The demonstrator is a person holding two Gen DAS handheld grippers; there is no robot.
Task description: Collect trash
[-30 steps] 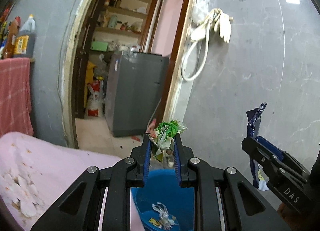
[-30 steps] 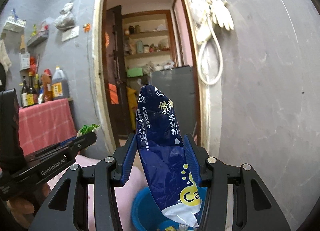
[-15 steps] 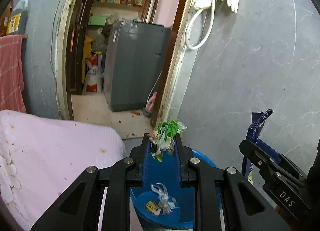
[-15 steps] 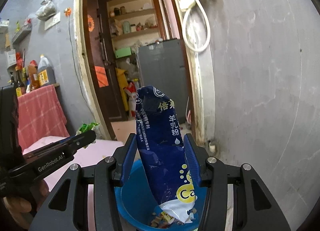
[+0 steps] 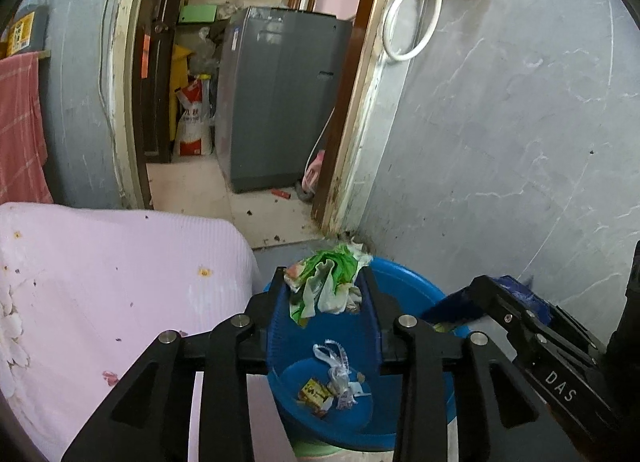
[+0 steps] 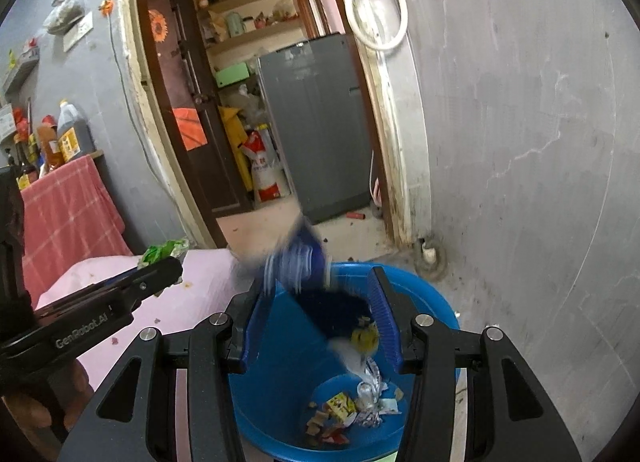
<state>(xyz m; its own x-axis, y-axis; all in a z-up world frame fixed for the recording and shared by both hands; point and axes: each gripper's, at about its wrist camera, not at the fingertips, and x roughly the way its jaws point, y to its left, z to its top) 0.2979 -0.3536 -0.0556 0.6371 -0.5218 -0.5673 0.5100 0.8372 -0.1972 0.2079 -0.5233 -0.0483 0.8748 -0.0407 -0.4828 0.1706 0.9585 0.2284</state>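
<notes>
Both grippers are positioned over the blue bucket (image 5: 404,278), which stands beside the bed (image 5: 120,282) and already holds scraps (image 5: 332,382).

The jaws of the left gripper (image 5: 322,274) have just been opening and now stand narrow. The crumpled green-and-white wrapper (image 5: 332,284) sits between them and touches both pads; whether it is gripped cannot be told.

The jaws of the right gripper (image 6: 316,280) are closed at a middling width on the dark blue bag (image 6: 304,262), which is tilted and blurred.

- Wrapper: being light, it may cling to one pad or drift onto the bed instead of dropping.
- Bag: being long, it may catch on the rim and tip out if it is released while slanted.
</notes>
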